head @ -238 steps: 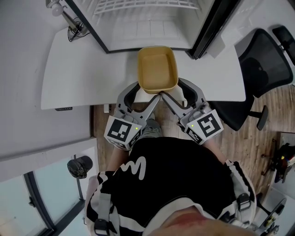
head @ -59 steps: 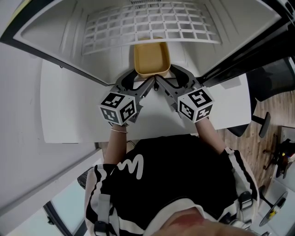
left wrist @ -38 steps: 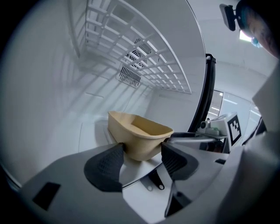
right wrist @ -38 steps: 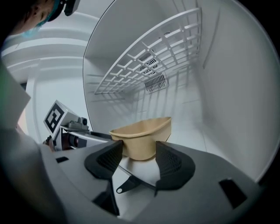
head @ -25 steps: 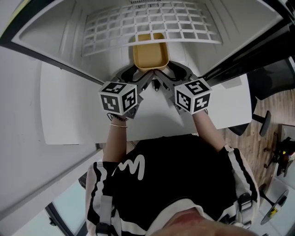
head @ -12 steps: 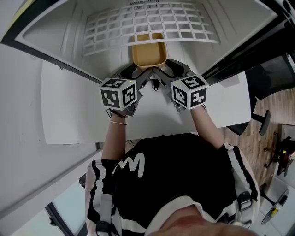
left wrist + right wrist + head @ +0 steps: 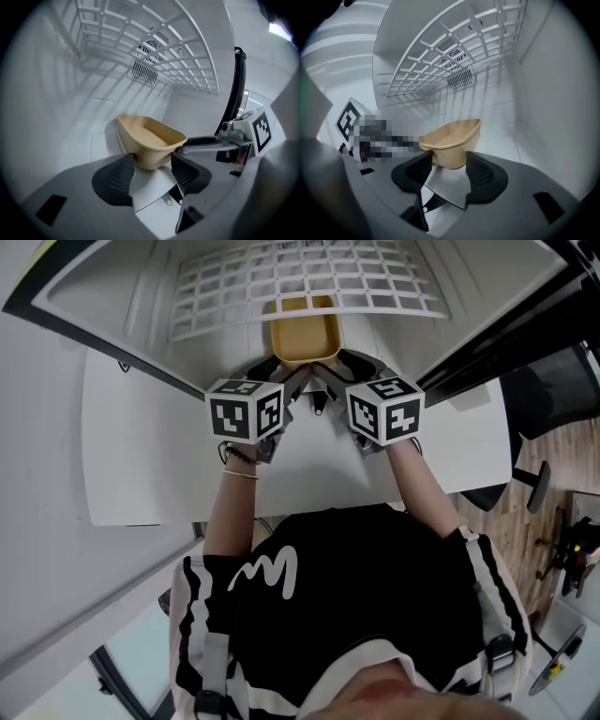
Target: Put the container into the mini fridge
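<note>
The tan open container (image 7: 303,337) sits low inside the white mini fridge (image 7: 112,306), under its wire shelf (image 7: 300,282). My left gripper (image 7: 287,382) reaches in from the left, and its pads press the container's (image 7: 150,140) near left corner. In the left gripper view the left gripper (image 7: 152,161) has that corner wedged between both pads. My right gripper (image 7: 323,382) grips the near right corner in the same way. The right gripper view shows the container (image 7: 452,140) clamped by the right gripper (image 7: 447,161). Whether the container's base touches the fridge floor is hidden.
The fridge stands on a white table (image 7: 141,456). Its open door's dark edge (image 7: 506,324) runs along the right. A vent grille (image 7: 145,72) is on the back wall. A black office chair (image 7: 553,399) stands to the right over wooden floor.
Both grippers have pushed forward, carrying the container deeper into the fridge under the wire shelf. The marker cubes have come closer to the fridge opening.
</note>
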Demonstrator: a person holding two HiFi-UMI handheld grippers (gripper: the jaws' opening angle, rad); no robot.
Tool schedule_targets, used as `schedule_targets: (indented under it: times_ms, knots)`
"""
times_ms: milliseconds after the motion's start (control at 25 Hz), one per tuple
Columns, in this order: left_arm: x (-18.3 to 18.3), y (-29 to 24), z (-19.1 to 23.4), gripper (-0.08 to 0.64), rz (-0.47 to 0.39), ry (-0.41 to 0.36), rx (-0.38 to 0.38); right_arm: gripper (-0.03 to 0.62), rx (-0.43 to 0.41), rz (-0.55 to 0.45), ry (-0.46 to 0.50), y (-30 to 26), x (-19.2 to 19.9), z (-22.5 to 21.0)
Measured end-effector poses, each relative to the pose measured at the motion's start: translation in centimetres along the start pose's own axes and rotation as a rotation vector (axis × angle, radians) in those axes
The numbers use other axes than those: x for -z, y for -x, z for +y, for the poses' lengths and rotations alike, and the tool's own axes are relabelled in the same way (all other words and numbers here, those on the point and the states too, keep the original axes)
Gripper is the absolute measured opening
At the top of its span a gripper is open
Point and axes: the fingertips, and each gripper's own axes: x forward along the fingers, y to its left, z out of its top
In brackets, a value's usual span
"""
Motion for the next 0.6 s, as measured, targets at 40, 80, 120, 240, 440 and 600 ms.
schedule_targets:
  times_ms: [40, 80, 120, 240, 440, 600]
  knots:
    - [-0.04, -0.09, 0.10, 0.253, 0.004, -0.004, -0.010, 0.232, 0.012, 0.003, 0.000, -0.10, -0.03, -0.09]
    - [-0.17, -0.21, 0.24, 0.250, 0.008, -0.010, -0.021, 0.232, 0.026, 0.005, 0.002, -0.23, -0.12, -0.20]
    - [-0.33, -0.34, 0.36, 0.250, 0.012, -0.016, -0.030, 0.230, 0.037, 0.007, 0.003, -0.34, -0.20, -0.31]
    - [-0.20, -0.47, 0.42, 0.247, 0.024, -0.023, -0.042, 0.229, 0.046, 0.020, -0.004, -0.37, 0.04, -0.32]
    - [-0.46, -0.39, 0.76, 0.247, 0.019, -0.060, -0.066, 0.230, 0.024, 0.022, 0.025, -0.48, -0.14, 0.01]
    - [0.14, -0.20, 0.86, 0.249, 0.022, -0.086, -0.089, 0.230, 0.015, 0.029, 0.041, -0.36, 0.55, 0.47]
